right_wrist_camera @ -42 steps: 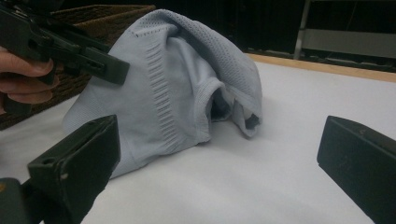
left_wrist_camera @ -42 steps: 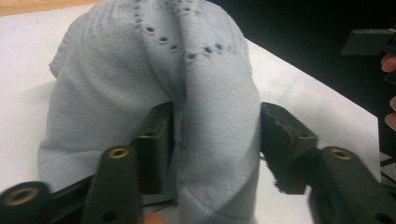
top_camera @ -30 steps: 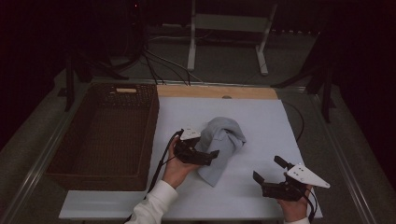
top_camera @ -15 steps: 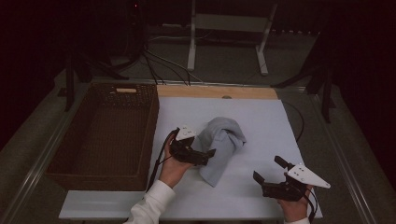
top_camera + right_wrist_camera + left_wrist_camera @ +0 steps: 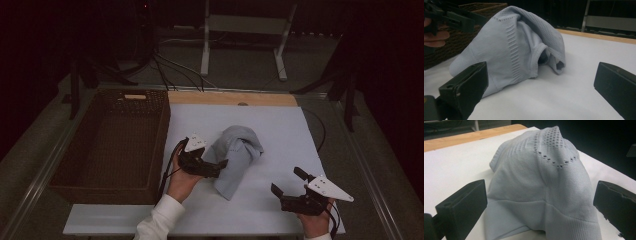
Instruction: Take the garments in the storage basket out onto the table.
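White sheeting covers the bench [image 5: 270,125], with a strip of bare wood seen along its far edge. A dark wicker basket [image 5: 112,145] is set at the left side of the bench, its right wall just beside the white surface. A pale blue-grey knitted garment [image 5: 235,157] is found bunched in a heap near the middle of the bench, to the right of the basket; perforated and ribbed patches are seen on it in the left gripper view [image 5: 541,185], and a folded opening is shown on its side in the right gripper view [image 5: 516,47]. The left tool [image 5: 215,167] is held at the garment's left edge, its jaws spread apart with the cloth lying between and ahead of them, not clamped. The right tool [image 5: 286,182] is held near the front right corner of the bench, well apart from the garment, its jaws likewise spread wide and holding nothing.
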`<state>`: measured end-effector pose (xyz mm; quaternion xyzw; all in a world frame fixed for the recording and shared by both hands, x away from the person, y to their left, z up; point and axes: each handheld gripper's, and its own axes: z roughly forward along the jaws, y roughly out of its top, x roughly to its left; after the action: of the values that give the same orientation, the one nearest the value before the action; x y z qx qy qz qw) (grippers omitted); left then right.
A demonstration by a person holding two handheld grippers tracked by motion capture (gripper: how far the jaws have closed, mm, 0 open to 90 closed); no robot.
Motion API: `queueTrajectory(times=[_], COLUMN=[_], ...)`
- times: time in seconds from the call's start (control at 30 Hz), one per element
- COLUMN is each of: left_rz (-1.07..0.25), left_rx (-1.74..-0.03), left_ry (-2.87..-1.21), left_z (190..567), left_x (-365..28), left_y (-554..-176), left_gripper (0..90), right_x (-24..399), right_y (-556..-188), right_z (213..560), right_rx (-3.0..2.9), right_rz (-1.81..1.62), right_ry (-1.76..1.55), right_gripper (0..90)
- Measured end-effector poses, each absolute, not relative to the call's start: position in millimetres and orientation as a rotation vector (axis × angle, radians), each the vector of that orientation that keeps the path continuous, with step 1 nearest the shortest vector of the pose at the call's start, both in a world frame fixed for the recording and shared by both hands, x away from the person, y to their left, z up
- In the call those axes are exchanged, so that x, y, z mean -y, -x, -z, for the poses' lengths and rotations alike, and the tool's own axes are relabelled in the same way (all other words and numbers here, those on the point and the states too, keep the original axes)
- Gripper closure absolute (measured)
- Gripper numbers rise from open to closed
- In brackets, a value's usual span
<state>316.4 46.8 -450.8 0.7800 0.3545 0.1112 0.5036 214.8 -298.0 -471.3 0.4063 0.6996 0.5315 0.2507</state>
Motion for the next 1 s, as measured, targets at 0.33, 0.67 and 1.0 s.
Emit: queueTrajectory(times=[0.33, 0.67, 1.0], left_rz=[-0.285, -0.297, -0.291], left_rx=[-0.863, -0.872, -0.862], left_ry=[-1.881, -1.879, -1.877], left_z=[445.8, 442.6, 438.7], left_x=[-54.7, -62.1, -69.6], left_y=[-313.4, -310.6, -307.7], left_gripper=[0.0, 0.0, 0.0], right_x=[297.9, 297.8, 297.5], right_y=[-214.7, -214.9, -214.9], right_z=[471.3, 471.4, 471.5], right_rx=[-1.905, -1.905, -1.907], right_rz=[-1.447, -1.449, -1.451], right_ry=[-1.104, -1.104, -1.104], right_gripper=[0.0, 0.0, 0.0])
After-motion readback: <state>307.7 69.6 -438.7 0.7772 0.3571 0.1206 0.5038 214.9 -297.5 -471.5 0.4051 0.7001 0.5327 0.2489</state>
